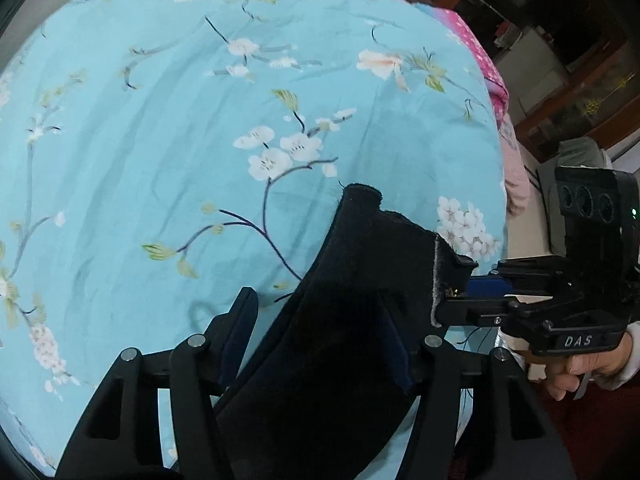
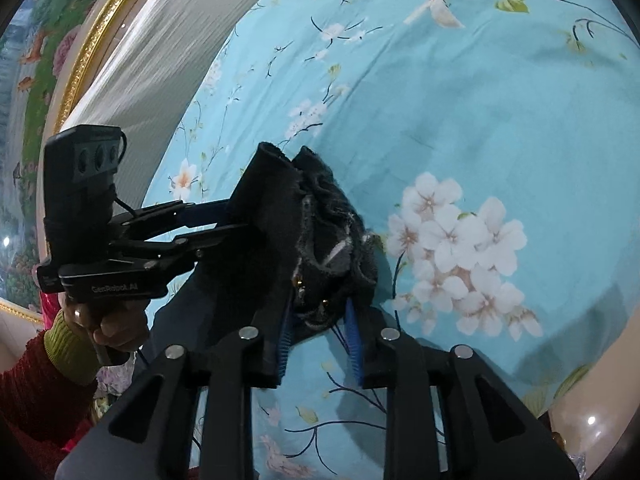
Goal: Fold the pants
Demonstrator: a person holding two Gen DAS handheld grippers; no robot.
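Note:
The black pants [image 1: 340, 320] hang bunched above the floral blue bedsheet [image 1: 160, 120], held up by both grippers. My left gripper [image 1: 320, 332] is shut on the pants' dark fabric, which drapes over its jaws and hides the fingertips. My right gripper [image 1: 448, 300] comes in from the right and is shut on the waistband edge. In the right wrist view the right gripper [image 2: 320, 328] clamps the gathered waistband [image 2: 332, 232] between its blue pads, and the left gripper [image 2: 236, 220] grips the same pants from the left.
The blue sheet [image 2: 480, 100] covers the bed under both grippers. A pink quilt [image 1: 492, 80] lies at the bed's far edge, with dark wooden furniture [image 1: 560, 60] beyond. A gold-framed painting [image 2: 60, 60] and white fabric [image 2: 160, 60] stand left of the bed.

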